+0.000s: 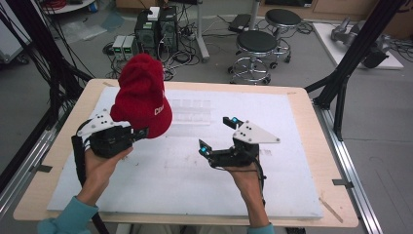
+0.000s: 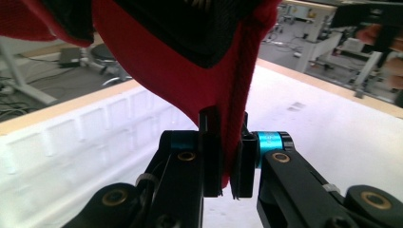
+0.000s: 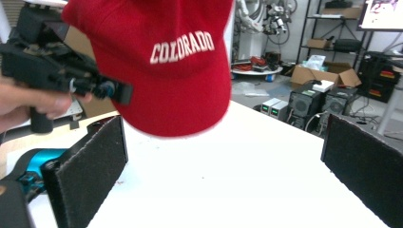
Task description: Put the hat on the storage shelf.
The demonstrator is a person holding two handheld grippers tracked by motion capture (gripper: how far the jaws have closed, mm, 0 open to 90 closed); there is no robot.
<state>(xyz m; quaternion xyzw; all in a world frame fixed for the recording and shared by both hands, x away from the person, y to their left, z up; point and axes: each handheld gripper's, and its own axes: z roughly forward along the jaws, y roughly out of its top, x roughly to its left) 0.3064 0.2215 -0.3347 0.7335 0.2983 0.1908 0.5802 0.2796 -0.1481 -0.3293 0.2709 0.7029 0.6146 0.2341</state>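
While the left gripper (image 1: 139, 134) pinches the brim edge of the red cap (image 1: 142, 95) between jaws pressed tight on the fabric, the cap hangs lifted clear above the white worktop (image 1: 292, 161). Just to its right, the right gripper (image 1: 217, 133) waits with jaws spread wide and nothing between them. The pick-up looks done; handing over, reshaping or setting down seems left.
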